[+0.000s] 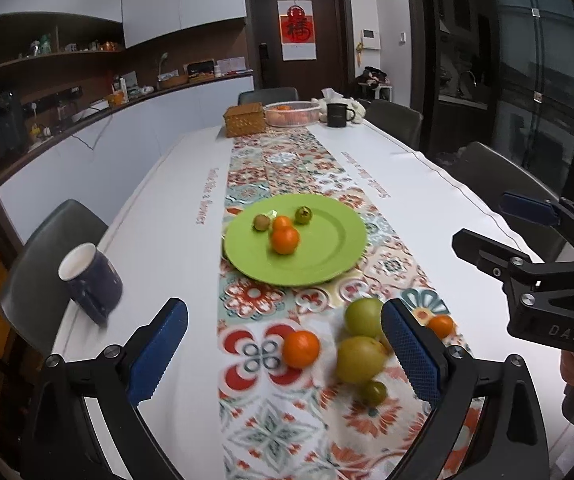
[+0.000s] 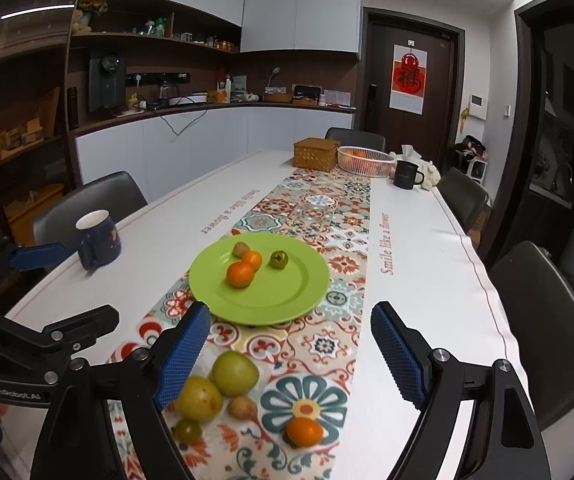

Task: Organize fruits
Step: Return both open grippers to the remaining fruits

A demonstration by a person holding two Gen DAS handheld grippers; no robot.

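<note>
Both grippers are hovering open and empty. The loose orange [image 1: 301, 349] is lying just ahead of the left gripper [image 1: 285, 354], between its jaws; the green plate [image 1: 339, 240] is waiting farther ahead.

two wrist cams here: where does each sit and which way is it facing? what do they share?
Left wrist: on the left gripper, tilted down the table toward the door; own blue fingers open and empty, right gripper at right edge.
Right wrist: on the right gripper, same heading from further right; own fingers open and empty, left gripper at left edge.
Shared: green plate, loose fruit on the patterned runner, blue mug.
</note>
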